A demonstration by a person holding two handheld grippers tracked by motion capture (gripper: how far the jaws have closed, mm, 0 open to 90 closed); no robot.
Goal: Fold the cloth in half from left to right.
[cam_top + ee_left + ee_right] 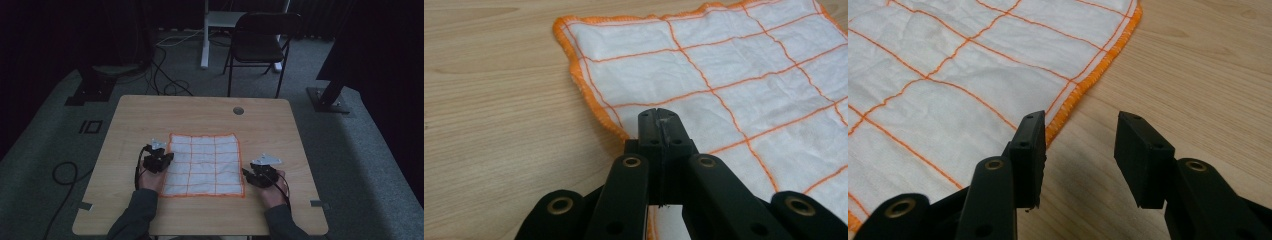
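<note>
Left gripper clamped on cloth left hem, right gripper gaping empty beside right hem (untouched), so lifting now risks skewing it.

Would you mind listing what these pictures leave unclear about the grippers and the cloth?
- Left gripper view: the left gripper is shut at the cloth edge; its own jaws hide whether fabric is pinched.
- Right gripper view: the right gripper stands open; the frame edges cut off the cloth's corners.
- High view: dim, both grippers too small.
</note>
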